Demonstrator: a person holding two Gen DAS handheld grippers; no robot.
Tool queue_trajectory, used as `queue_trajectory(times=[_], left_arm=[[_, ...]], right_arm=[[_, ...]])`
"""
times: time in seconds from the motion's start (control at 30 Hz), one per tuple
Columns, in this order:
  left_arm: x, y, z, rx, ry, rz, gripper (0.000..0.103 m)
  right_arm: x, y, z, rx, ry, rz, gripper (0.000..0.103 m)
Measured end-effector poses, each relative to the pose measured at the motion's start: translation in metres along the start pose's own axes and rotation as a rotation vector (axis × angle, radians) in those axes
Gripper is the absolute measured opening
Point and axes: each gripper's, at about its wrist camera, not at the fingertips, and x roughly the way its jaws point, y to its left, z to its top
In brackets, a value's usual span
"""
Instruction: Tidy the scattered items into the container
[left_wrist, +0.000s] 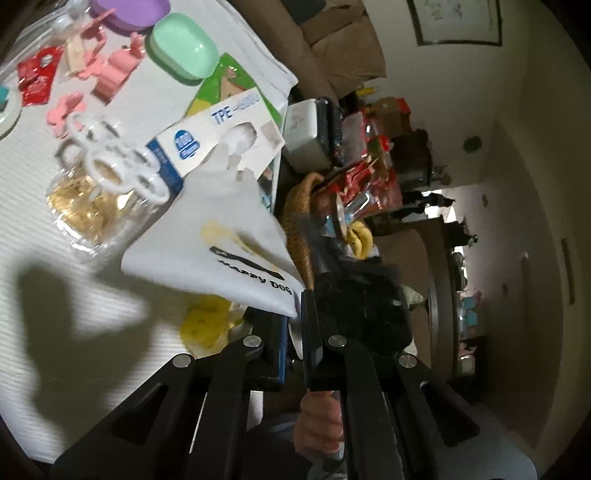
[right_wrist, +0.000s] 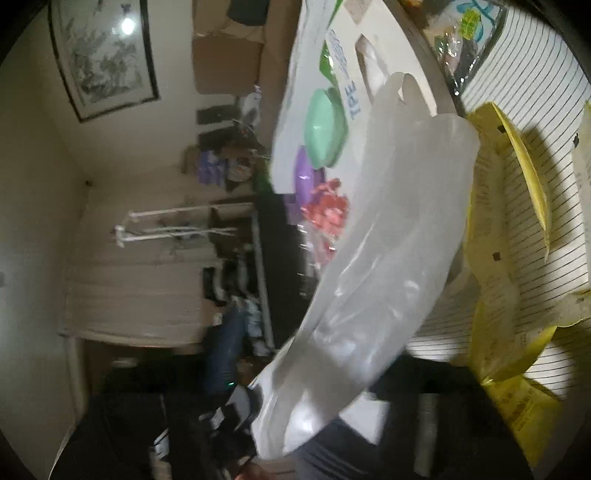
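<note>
My left gripper (left_wrist: 295, 328) is shut on the edge of a white plastic bag (left_wrist: 218, 243) printed "HAPPY DOG", held above the white table (left_wrist: 55, 302). On the table lie a mint soap case (left_wrist: 183, 46), a purple dish (left_wrist: 129, 11), pink toy furniture (left_wrist: 110, 70), red sachets (left_wrist: 37, 75), white scissors (left_wrist: 118, 162), a TPE glove box (left_wrist: 218, 136) and a clear pack of gold pieces (left_wrist: 83, 210). In the right wrist view the same translucent bag (right_wrist: 369, 266) fills the middle; my right gripper's fingers are hidden behind it. The soap case (right_wrist: 325, 129) and pink toys (right_wrist: 327, 212) show beyond.
A yellow packet (right_wrist: 506, 295) lies on the striped cloth (right_wrist: 532, 92) at the right. A wicker basket (left_wrist: 299, 229) with snacks and a banana (left_wrist: 356, 236) stands past the table edge. Cluttered room, boxes and a framed picture (right_wrist: 103, 55) behind.
</note>
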Motion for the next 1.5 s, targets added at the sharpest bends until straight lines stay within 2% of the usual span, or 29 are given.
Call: queue_trajectory(times=[0.07, 0.1, 0.2, 0.27, 0.33, 0.37, 0.4, 0.43, 0.47, 0.53, 0.57, 0.63, 0.7, 0.73, 0.83, 0.87, 0.9, 1.1, 1.23, 1.37, 1.5], left_arm=[[-0.006, 0.004, -0.003, 0.004, 0.002, 0.000, 0.006], [-0.009, 0.006, -0.005, 0.003, 0.004, -0.005, 0.006], [-0.016, 0.011, -0.009, 0.002, 0.016, -0.019, 0.006], [-0.022, 0.015, -0.012, 0.003, 0.025, -0.030, 0.006], [-0.029, 0.020, -0.015, -0.001, 0.029, -0.037, 0.006], [-0.032, 0.024, -0.016, -0.005, 0.032, -0.037, 0.006], [-0.033, 0.028, -0.017, -0.010, 0.036, -0.036, 0.006], [-0.034, 0.033, -0.019, -0.019, 0.044, -0.033, 0.006], [-0.035, 0.039, -0.020, -0.029, 0.051, -0.033, 0.006], [-0.036, 0.047, -0.023, -0.038, 0.072, -0.046, 0.006], [-0.036, 0.051, -0.023, -0.041, 0.081, -0.053, 0.006], [-0.038, 0.063, -0.022, -0.068, 0.079, -0.054, 0.014], [-0.038, 0.075, -0.018, -0.110, 0.057, -0.063, 0.041], [-0.039, 0.079, -0.016, -0.118, 0.047, -0.059, 0.043], [-0.040, 0.083, -0.013, -0.106, 0.023, -0.064, 0.038], [-0.043, 0.081, -0.012, -0.096, 0.016, -0.070, 0.025], [-0.047, 0.076, -0.012, -0.074, 0.014, -0.084, 0.016], [-0.105, 0.022, -0.002, 0.093, -0.071, -0.076, 0.015], [-0.172, -0.001, 0.015, 0.167, -0.153, -0.053, 0.015], [-0.258, 0.005, 0.039, 0.185, -0.277, 0.014, 0.015], [-0.334, 0.032, 0.061, 0.160, -0.393, 0.099, 0.015]], right_arm=[[0.001, 0.006, -0.003, -0.039, 0.004, -0.061, 0.025], [0.001, 0.010, -0.004, -0.067, 0.003, -0.084, 0.023], [0.001, 0.027, -0.011, -0.146, -0.002, -0.151, 0.022], [0.002, 0.031, -0.014, -0.151, 0.000, -0.174, 0.022], [0.002, 0.025, -0.011, -0.105, -0.009, -0.198, 0.033], [0.001, 0.019, -0.008, -0.071, -0.018, -0.215, 0.052], [0.000, 0.014, -0.005, -0.042, -0.031, -0.231, 0.061], [0.001, 0.009, -0.001, -0.023, -0.040, -0.228, 0.061], [0.002, 0.004, 0.001, -0.011, -0.046, -0.226, 0.058], [0.004, 0.000, 0.001, -0.018, -0.054, -0.242, 0.025], [0.005, 0.000, -0.001, -0.024, -0.057, -0.249, 0.016], [0.007, -0.001, -0.006, -0.033, -0.057, -0.245, 0.016], [0.008, 0.004, -0.011, -0.059, -0.045, -0.239, 0.014], [0.008, 0.007, -0.013, -0.065, -0.041, -0.231, 0.014], [0.006, 0.029, -0.025, -0.142, -0.047, -0.256, 0.014], [0.006, 0.038, -0.028, -0.169, -0.047, -0.264, 0.014], [0.005, 0.049, -0.032, -0.208, -0.047, -0.277, 0.014], [0.024, 0.125, -0.059, -0.424, -0.043, -0.322, 0.014], [0.063, 0.183, -0.073, -0.532, 0.016, -0.290, 0.014], [0.152, 0.237, -0.083, -0.620, 0.115, -0.256, 0.015], [0.256, 0.268, -0.097, -0.671, 0.227, -0.214, 0.015]])
